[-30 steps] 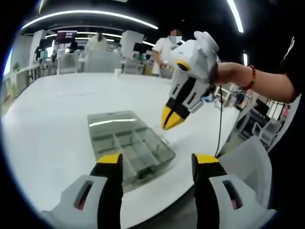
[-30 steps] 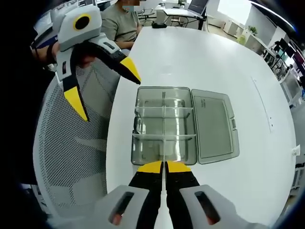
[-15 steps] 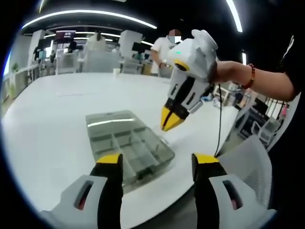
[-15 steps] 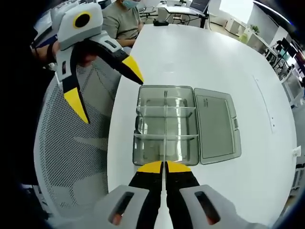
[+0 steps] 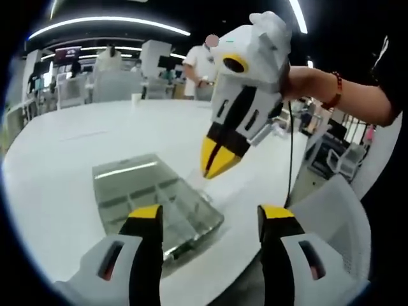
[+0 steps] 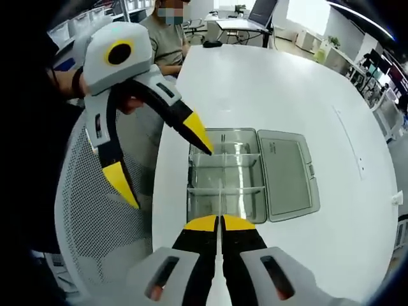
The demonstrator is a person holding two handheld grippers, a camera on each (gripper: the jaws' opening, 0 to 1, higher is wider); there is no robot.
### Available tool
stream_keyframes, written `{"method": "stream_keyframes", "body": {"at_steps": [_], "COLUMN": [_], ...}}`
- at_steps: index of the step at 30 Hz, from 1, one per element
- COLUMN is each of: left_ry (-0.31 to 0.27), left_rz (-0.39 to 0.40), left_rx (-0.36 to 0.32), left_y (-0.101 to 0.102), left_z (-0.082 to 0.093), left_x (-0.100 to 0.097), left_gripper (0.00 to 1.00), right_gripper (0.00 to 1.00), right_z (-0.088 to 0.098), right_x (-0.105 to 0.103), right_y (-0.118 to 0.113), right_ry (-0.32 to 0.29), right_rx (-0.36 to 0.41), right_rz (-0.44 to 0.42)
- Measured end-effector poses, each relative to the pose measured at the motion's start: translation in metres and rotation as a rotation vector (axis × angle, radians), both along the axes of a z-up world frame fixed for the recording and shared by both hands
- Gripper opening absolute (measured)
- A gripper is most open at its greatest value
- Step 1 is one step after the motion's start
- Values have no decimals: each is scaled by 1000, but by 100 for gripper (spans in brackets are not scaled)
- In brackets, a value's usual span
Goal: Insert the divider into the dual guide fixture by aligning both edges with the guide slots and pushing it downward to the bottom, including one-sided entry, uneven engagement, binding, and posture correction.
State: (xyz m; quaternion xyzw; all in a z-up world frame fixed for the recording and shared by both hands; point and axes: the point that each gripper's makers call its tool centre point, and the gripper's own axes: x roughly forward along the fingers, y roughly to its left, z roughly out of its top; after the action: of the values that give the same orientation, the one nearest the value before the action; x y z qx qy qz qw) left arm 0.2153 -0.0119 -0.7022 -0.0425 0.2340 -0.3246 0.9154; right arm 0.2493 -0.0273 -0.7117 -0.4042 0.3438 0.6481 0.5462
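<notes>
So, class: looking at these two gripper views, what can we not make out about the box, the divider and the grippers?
- Right gripper view: the divider between the shut right gripper is a thin edge-on sliver; its face is unseen.
- Left gripper view: the left gripper covers the near corner of the clear box.
- Both views: guide slots too small to tell.
</notes>
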Motion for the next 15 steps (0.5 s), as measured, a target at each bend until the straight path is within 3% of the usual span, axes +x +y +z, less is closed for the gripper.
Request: {"method": "stream_keyframes", "body": {"at_steps": [5, 8, 15], "left_ry": [-4, -26, -12], "left_rz": [-39, -36, -52], "left_rx": [18, 42, 45], "left_y": [-13, -14, -15], "left_z": [-1, 1, -3], "left_x": [1, 2, 0], "left_gripper": [61, 65, 66], "right_gripper": [0, 0, 0], "right_z": [3, 3, 7], "right_x": [-2, -2, -3], "right_y": [6, 7, 13], "right_ry": [4, 0, 5], "right_rx": [16, 15, 45], "right_rz": [10, 14, 20]}}
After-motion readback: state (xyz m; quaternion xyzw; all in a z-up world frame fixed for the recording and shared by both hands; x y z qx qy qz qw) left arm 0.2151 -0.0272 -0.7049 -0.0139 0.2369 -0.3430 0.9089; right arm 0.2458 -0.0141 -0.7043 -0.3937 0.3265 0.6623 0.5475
